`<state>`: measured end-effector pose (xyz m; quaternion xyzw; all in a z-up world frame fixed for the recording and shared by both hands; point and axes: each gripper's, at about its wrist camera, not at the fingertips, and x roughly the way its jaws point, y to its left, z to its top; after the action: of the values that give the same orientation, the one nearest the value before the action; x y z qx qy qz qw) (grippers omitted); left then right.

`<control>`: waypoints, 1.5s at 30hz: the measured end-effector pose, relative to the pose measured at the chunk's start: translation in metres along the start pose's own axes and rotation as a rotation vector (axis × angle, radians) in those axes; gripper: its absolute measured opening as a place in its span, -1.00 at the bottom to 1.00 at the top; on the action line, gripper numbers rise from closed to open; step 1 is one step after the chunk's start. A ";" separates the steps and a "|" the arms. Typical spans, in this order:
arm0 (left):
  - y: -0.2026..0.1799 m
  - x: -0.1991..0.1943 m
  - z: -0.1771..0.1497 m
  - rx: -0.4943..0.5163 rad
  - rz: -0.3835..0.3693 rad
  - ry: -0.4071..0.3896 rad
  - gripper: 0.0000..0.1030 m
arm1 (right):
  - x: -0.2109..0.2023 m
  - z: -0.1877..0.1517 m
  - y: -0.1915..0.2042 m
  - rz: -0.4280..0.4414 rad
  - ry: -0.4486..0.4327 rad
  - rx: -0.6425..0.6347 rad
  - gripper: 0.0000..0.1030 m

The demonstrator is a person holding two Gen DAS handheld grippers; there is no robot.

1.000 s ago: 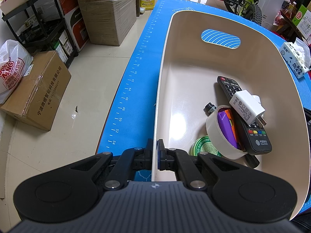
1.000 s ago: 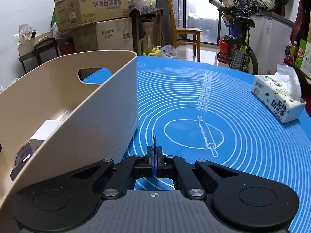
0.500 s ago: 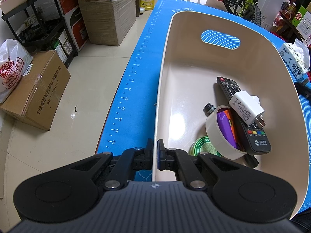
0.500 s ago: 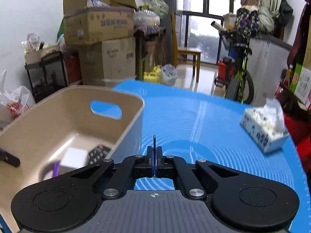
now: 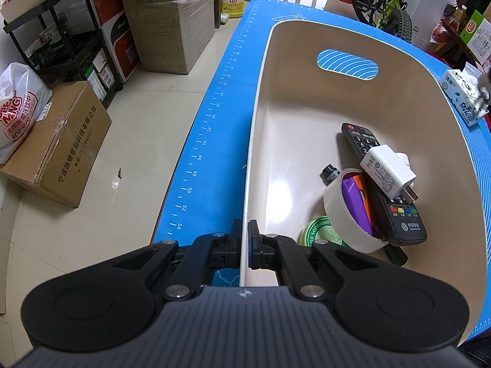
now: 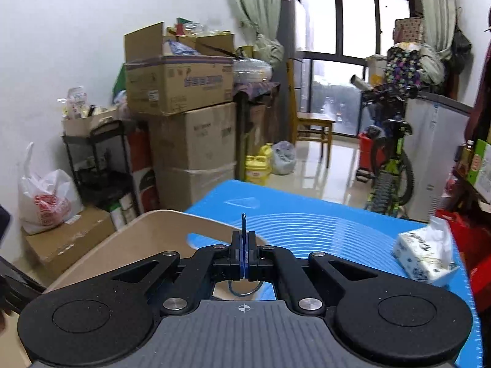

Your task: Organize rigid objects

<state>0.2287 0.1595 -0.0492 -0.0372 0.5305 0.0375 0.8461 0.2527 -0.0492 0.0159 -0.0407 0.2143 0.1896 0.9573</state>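
My left gripper (image 5: 244, 239) is shut on the near rim of a beige bin (image 5: 294, 116) that stands on the blue mat (image 5: 214, 135). In the bin lie a black remote (image 5: 383, 190), a white charger (image 5: 388, 171), a roll of tape (image 5: 340, 214) with purple and orange pieces inside it, a green tin (image 5: 320, 233) and a small black cap (image 5: 330, 173). My right gripper (image 6: 244, 245) is shut on a thin blue card-like piece (image 6: 243, 227) with a loop at its base, held upright above the bin's far end (image 6: 147, 233).
A tissue box (image 6: 426, 257) sits on the mat at the right and also shows in the left wrist view (image 5: 460, 98). Cardboard boxes (image 5: 61, 141), a black shelf (image 5: 58, 36) and a bicycle (image 6: 389, 171) stand on the floor around the table.
My right gripper has risen and moved left with the thin blue piece, from low over the mat beside the bin to above its rim. The left gripper and bin have stayed put.
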 end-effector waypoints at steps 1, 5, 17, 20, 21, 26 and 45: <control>0.000 0.000 0.000 0.000 -0.001 0.000 -0.91 | 0.002 0.000 0.006 0.016 0.008 0.001 -0.76; 0.000 -0.001 0.001 0.001 -0.002 -0.001 -0.91 | 0.014 -0.006 0.033 0.074 0.059 0.001 -0.76; 0.004 -0.002 0.001 -0.001 -0.010 -0.004 -0.90 | 0.048 -0.044 0.072 0.086 0.264 -0.007 -0.76; 0.004 -0.003 0.001 -0.004 -0.001 -0.008 -0.81 | 0.052 -0.049 0.071 0.083 0.290 0.005 -0.74; 0.005 -0.004 0.001 -0.007 -0.001 -0.012 -0.78 | 0.051 -0.049 0.071 0.077 0.292 0.006 -0.69; 0.004 -0.013 0.002 -0.017 0.053 -0.044 -0.15 | 0.036 -0.044 0.063 0.066 0.262 0.042 0.05; -0.036 -0.097 -0.022 0.056 0.113 -0.199 0.42 | -0.082 -0.028 0.025 0.005 0.173 0.128 0.59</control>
<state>0.1702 0.1189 0.0296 0.0202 0.4459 0.0740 0.8918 0.1642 -0.0590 0.0256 0.0047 0.3079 0.1737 0.9354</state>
